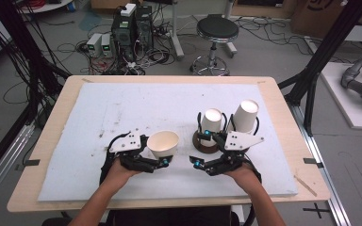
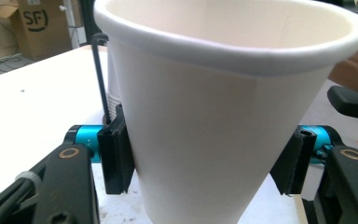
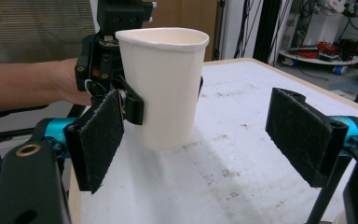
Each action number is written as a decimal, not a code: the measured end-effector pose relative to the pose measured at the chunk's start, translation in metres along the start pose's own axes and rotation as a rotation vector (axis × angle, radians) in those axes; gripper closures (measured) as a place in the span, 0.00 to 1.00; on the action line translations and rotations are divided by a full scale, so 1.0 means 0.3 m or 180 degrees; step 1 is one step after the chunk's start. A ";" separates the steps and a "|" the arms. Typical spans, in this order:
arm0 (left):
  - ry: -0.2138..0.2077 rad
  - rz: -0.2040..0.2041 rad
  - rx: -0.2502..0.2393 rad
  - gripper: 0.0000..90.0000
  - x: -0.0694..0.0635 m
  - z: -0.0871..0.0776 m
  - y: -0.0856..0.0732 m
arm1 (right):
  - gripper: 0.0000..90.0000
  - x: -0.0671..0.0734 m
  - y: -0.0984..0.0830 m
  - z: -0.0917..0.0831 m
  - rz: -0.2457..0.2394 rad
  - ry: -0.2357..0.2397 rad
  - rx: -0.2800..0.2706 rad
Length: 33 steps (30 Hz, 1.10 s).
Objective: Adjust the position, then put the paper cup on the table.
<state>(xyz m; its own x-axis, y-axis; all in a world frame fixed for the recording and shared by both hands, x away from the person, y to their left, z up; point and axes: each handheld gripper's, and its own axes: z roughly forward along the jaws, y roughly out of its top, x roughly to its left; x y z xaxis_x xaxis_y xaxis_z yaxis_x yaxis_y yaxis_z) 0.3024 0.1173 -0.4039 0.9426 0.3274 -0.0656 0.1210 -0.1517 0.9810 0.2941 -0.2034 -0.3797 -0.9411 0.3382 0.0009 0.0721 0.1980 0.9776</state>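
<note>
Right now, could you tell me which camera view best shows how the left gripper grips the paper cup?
The left gripper view: the paper cup sits between both jaws, whose pads press its sides. The right gripper view shows the cup whole, with one jaw hidden behind it. The high view shows the left gripper beside the cup, contact unclear.

Three white paper cups (image 1: 163,143) (image 1: 211,121) (image 1: 245,116), one brown round holder (image 1: 203,143), two hand-held grippers (image 1: 159,162) (image 1: 201,149).

In the left gripper view, the paper cup (image 2: 205,121) is cut off by the bottom edge, so its base is hidden. It hides most of the stacked cups (image 2: 113,88) behind it.
</note>
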 end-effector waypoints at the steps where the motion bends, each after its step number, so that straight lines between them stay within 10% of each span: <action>1: 0.0017 -0.0012 -0.0015 0.39 0.003 -0.003 0.000 | 0.22 -0.002 0.001 0.001 0.0002 0.0000 0.0001; 21: 0.0378 -0.0190 -0.0206 0.39 0.061 -0.062 0.001 | 0.22 -0.013 -0.013 -0.031 -0.0009 -0.0151 0.0107; 33: 0.1033 -0.0242 -0.0527 0.39 0.136 -0.183 0.014 | 0.22 0.000 -0.056 -0.125 0.0016 -0.0283 0.0130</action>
<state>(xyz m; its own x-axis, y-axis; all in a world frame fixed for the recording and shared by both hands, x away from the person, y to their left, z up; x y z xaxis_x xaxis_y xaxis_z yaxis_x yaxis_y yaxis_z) 0.3242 0.1813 -0.3925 0.7819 0.6147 -0.1043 0.1100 0.0287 0.9935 0.2804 -0.2412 -0.3881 -0.9078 0.4191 -0.0147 0.0918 0.2329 0.9681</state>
